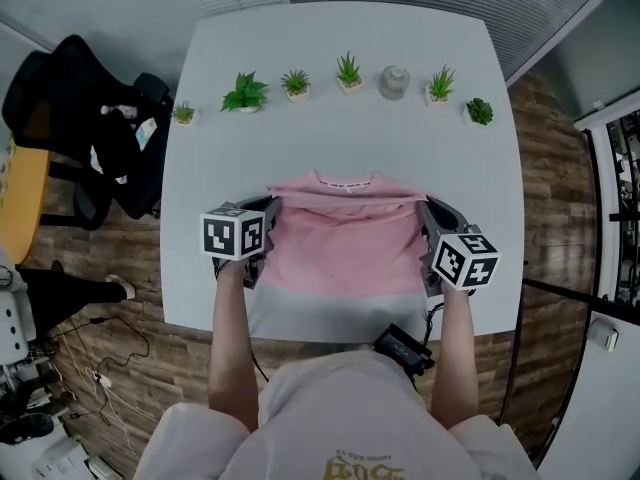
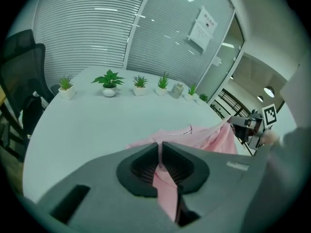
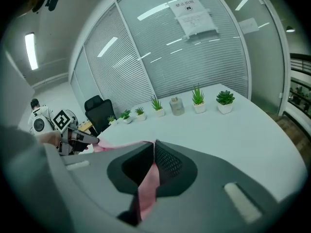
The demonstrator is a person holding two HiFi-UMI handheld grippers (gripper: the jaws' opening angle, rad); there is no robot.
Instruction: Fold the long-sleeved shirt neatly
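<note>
From the head view, I have the pink long-sleeved shirt [image 1: 345, 243] spread between my two tools over the near half of the white table [image 1: 300, 133], collar at the far side. My left gripper [image 1: 271, 206] has it by one side near the shoulder and my right gripper [image 1: 429, 207] by the other. A crease runs across just under the collar. I judge I am laying the body flat and square before the first fold. The next move calls for both sides to come down evenly, with the cloth taut and no slack bunching in the middle. A grey band lies below the pink; I cannot tell whether it belongs to the shirt. A row of small potted plants [image 1: 245, 93] and a glass jar [image 1: 394, 82] stand well clear at the far edge. A black office chair [image 1: 90, 128] sits left of the table on a wood floor [image 1: 545, 198].

In the left gripper view, my jaws are pressed together on a pinch of pink cloth that trails back between them. The rest of the shirt stretches across to the other tool, just above the smooth, bare tabletop.

In the right gripper view, the jaws are likewise closed tight on a strip of pink fabric. Beyond the table stands a glass wall with blinds [image 3: 146, 67], with a paper notice [image 3: 194, 12] fixed high on it.
</note>
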